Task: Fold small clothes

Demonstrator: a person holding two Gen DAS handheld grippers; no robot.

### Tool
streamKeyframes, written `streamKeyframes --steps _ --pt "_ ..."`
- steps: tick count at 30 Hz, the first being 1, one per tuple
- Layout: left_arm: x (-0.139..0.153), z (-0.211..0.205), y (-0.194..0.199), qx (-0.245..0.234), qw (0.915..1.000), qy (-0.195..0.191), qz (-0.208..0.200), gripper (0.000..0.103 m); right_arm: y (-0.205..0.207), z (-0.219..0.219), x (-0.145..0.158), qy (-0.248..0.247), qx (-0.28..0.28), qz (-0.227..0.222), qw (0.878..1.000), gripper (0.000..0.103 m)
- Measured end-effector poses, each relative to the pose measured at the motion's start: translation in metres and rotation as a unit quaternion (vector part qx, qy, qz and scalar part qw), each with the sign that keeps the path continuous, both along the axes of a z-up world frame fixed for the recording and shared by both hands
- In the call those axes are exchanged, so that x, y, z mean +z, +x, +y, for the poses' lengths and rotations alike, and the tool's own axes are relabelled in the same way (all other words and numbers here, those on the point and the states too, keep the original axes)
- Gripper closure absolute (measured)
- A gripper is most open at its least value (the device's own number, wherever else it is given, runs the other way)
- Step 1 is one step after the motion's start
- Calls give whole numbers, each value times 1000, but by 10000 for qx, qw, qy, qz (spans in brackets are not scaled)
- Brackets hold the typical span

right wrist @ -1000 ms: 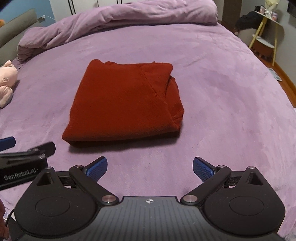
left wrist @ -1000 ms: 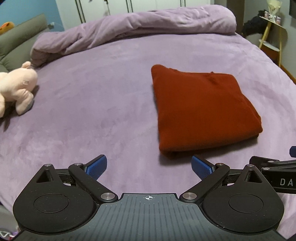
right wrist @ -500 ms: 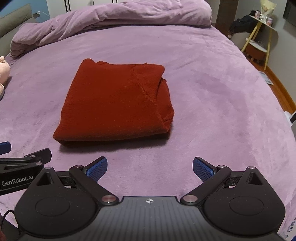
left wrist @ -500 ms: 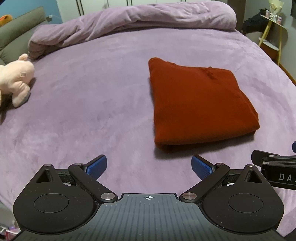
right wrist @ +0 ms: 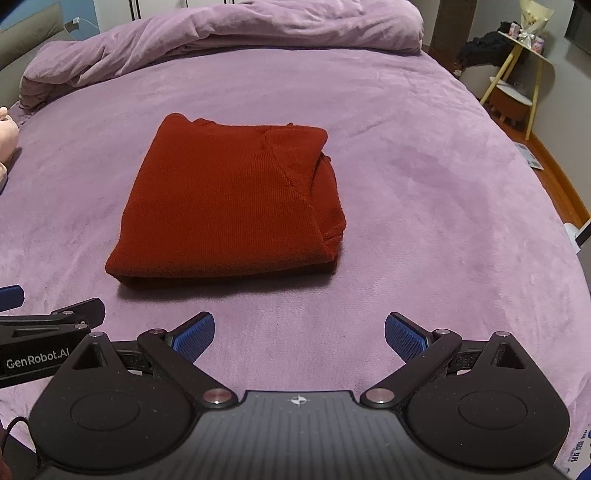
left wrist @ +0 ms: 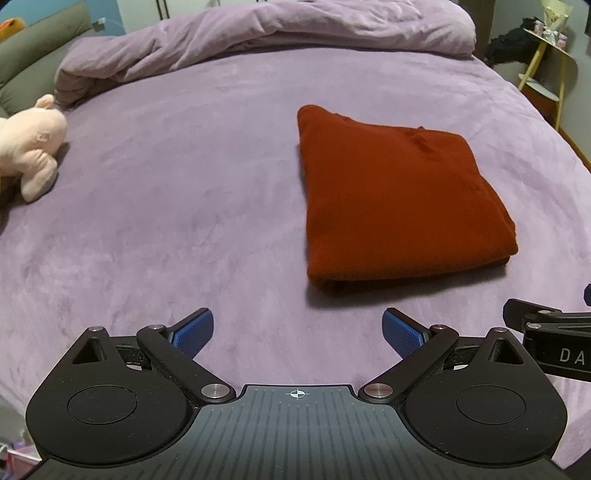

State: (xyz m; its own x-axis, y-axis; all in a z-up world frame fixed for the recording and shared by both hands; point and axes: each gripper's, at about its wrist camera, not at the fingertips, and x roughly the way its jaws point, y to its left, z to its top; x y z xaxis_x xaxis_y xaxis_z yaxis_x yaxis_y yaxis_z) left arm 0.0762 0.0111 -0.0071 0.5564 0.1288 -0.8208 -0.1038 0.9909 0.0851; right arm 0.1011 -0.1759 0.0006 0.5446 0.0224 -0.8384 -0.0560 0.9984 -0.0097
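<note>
A dark red garment (left wrist: 399, 199) lies folded into a thick rectangle on the purple bed; it also shows in the right wrist view (right wrist: 236, 206). My left gripper (left wrist: 298, 330) is open and empty, held over the bed in front of the garment's near left corner. My right gripper (right wrist: 300, 334) is open and empty, in front of the garment's near right side. Neither touches the cloth. The right gripper's edge shows at the right of the left wrist view, and the left gripper's edge at the left of the right wrist view.
A pink plush toy (left wrist: 31, 144) lies at the bed's left. A bunched purple duvet (left wrist: 258, 33) runs along the far side. A yellow-legged side table (right wrist: 517, 74) stands beyond the bed's right edge. Bare purple sheet (right wrist: 443, 192) surrounds the garment.
Both grippers have drawn back from the folded garment, which now sits farther off in both views. The garment has not moved.
</note>
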Motion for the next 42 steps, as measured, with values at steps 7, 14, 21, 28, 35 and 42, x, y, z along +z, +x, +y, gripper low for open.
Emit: streamKeyframes --steps 7,14,21,28,35,42 --pt "-3 -1 2 -37 10000 6 60 2 0 -1 0 34 -34 24 10000 4" --pt "-5 -2 3 -57 9999 13 98 2 2 -2 0 48 -45 36 10000 4" --pt "-5 -2 4 -52 9999 5 122 2 4 -2 0 45 -59 63 10000 4" --pt "-6 -3 5 -77 9999 2 143 2 4 -2 0 53 -60 72 9999 4" --pt "-6 -3 6 -91 9998 -5 155 2 4 -2 0 54 -60 71 9999 4" --pt "-6 -4 6 -103 9998 0 165 2 6 -2 0 53 -53 72 9999 4"
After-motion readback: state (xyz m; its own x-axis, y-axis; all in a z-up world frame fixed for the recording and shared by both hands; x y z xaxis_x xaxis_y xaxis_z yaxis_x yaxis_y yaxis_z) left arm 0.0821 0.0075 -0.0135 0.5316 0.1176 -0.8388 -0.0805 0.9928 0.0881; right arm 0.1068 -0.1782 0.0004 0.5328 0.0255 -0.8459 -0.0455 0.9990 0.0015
